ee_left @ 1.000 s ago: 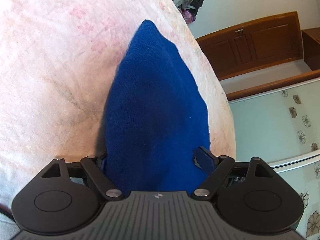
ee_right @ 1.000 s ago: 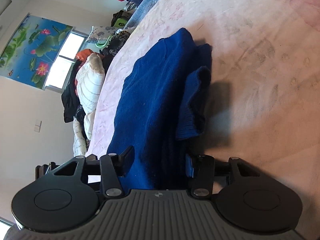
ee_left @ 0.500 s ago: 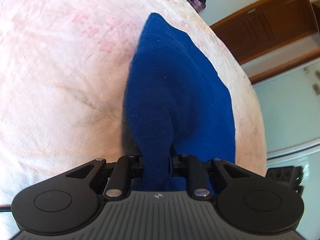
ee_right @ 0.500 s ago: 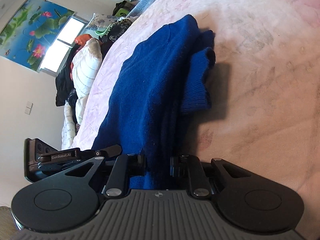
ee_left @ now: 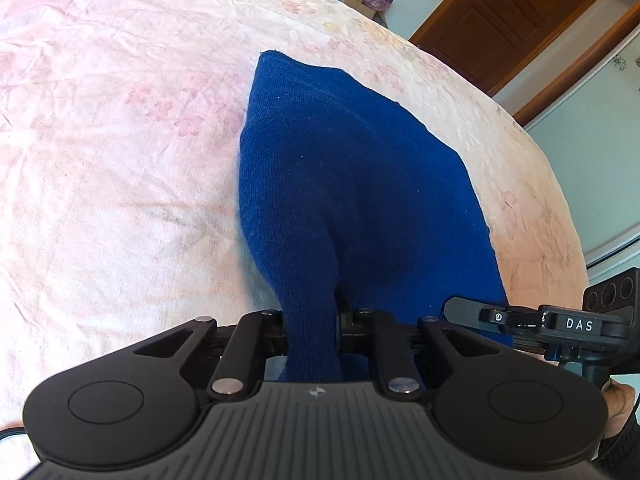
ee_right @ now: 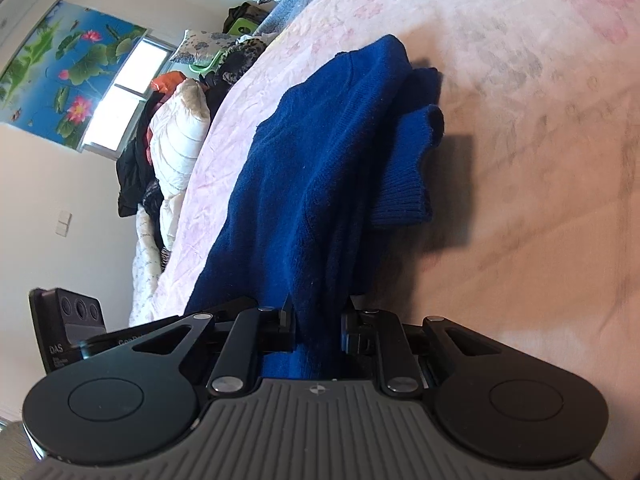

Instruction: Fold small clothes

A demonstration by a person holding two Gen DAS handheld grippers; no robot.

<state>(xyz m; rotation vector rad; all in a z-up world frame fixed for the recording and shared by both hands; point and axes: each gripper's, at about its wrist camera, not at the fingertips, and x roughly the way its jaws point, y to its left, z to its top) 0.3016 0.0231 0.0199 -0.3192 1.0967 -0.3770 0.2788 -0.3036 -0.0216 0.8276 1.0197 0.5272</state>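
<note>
Holding one blue sweater [ee_left: 352, 184] on our pink floral bed [ee_left: 120, 160]: left gripper [ee_left: 312, 320] closing on its edge, right gripper [ee_right: 318, 326] clamped on another fold.

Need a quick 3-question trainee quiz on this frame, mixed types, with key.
1. True or false: the left gripper pinches a fold of the blue sweater.
2. The ribbed cuff lies toward which side of the sweater in the right wrist view: A) left B) right C) hidden under it?
3. Fill in: the sweater rests on a pink floral ____.

Key: 1 true. 2 B. 3 bedspread. The right gripper also clamps the sweater's near edge.
</note>
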